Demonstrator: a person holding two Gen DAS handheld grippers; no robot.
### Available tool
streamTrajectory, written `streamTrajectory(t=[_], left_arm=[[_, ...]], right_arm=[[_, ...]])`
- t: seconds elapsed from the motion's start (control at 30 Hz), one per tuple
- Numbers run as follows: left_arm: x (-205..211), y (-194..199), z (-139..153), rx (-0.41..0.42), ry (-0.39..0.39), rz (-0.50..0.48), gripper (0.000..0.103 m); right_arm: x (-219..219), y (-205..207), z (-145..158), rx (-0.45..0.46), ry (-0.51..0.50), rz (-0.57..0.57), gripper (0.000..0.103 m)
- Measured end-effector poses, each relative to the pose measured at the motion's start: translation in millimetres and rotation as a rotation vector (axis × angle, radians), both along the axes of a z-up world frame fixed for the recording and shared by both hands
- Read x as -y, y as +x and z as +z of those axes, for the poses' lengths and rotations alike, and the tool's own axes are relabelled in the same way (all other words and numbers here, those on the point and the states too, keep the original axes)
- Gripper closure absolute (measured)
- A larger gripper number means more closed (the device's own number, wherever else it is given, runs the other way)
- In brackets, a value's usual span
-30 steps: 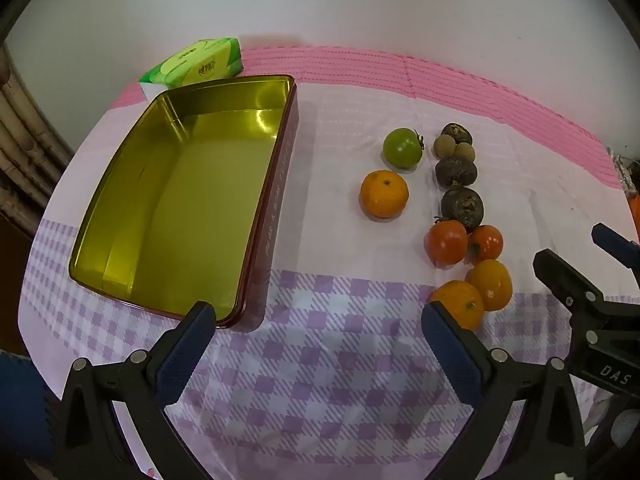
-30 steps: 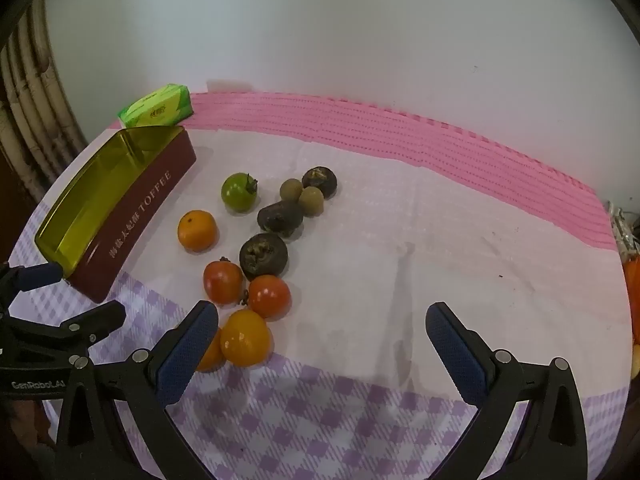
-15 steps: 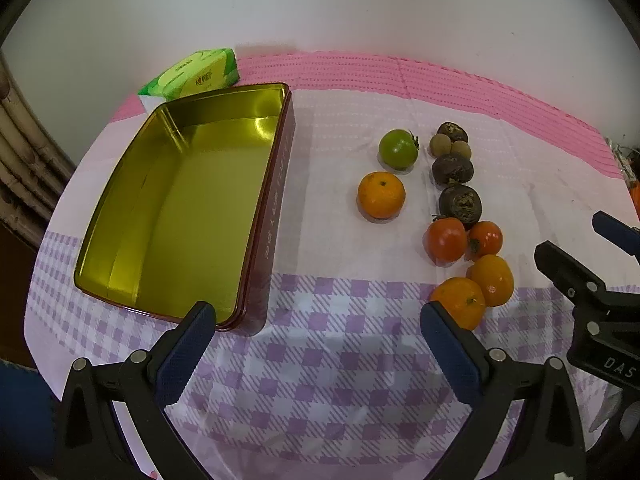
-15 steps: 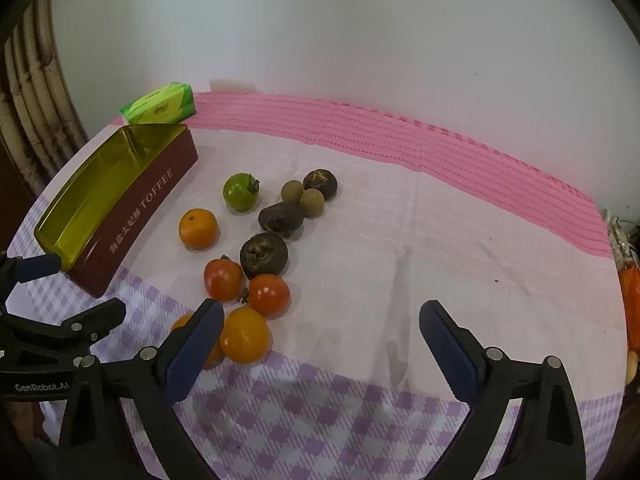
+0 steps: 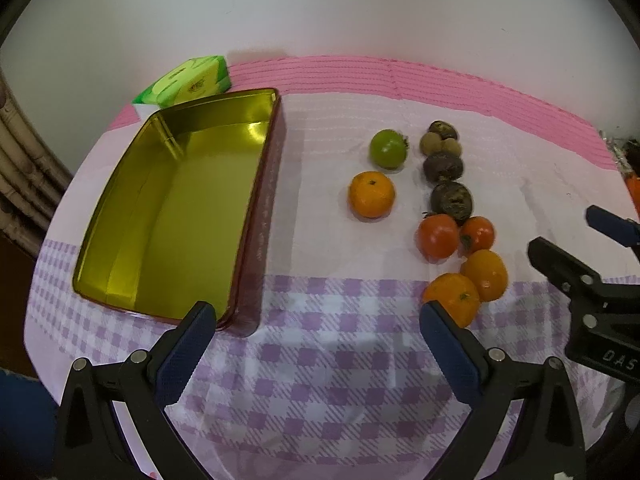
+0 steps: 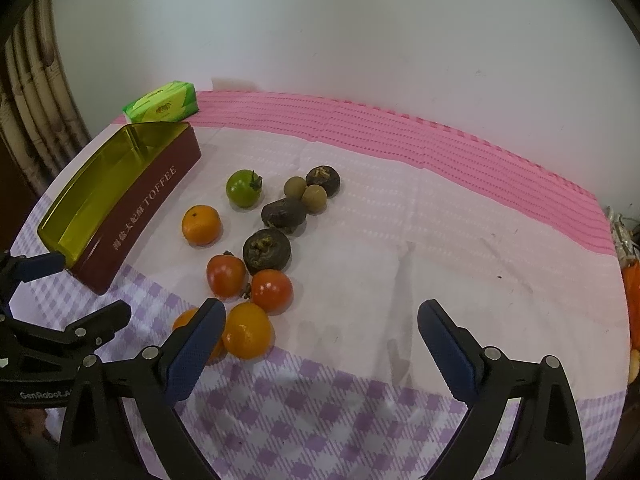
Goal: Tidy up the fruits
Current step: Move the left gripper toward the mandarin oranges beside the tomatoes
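Note:
A gold-lined toffee tin [image 5: 120, 248] [image 6: 132, 216] lies open and empty on the left. Loose fruit sits to its right: a green tomato [image 5: 387, 149] [image 6: 243, 189], an orange [image 5: 371, 194] [image 6: 201, 225], several dark round fruits [image 5: 451, 198] [image 6: 267, 250], two small brown ones [image 6: 305, 193], two red tomatoes [image 5: 437, 236] [image 6: 225, 275] and two yellow-orange fruits [image 5: 484, 274] [image 6: 248, 336]. My left gripper [image 5: 316, 320] is open and empty above the near cloth. My right gripper [image 6: 320, 320] is open and empty, its left pad beside the yellow-orange fruits.
A green tissue pack [image 5: 188, 85] [image 6: 162, 102] lies behind the tin by the white wall. The round table [image 6: 460, 240] has a pink and purple-checked cloth. Each gripper shows in the other's view, the right one [image 5: 588, 280], the left one [image 6: 48, 308].
Both grippers have pulled back and up a little, so the tin and fruit sit slightly farther off. Nothing on the table moved. Both grippers stayed open.

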State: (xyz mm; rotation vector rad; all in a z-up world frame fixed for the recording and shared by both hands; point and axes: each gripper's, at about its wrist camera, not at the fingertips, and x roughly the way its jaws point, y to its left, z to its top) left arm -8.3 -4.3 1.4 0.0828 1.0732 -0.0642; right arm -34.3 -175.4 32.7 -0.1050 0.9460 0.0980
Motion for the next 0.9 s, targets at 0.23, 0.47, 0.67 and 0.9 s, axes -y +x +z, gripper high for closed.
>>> streamTrajectory(t=[0.23, 0.47, 0.67, 0.9], left_arm=[[2.4, -5.9, 1.0, 0.018, -0.006, 0.000, 0.003], [2.7, -7.3, 1.9, 0.009, -0.014, -0.003, 0.003], [5.8, -7.3, 0.5, -0.001, -0.001, -0.003, 0.003], [9.0, -9.3, -0.2, -0.006, 0.012, -0.008, 0.003]], right_arm=[[1.4, -2.0, 2.2, -0.003, 0.011, -0.002, 0.007], [-0.8, -2.8, 1.3, 0.007, -0.007, 0.001, 0.007], [-1.5, -4.5, 0.8, 0.009, -0.006, 0.009, 0.007], [0.3, -5.3, 1.5, 0.007, -0.003, 0.001, 0.007]])
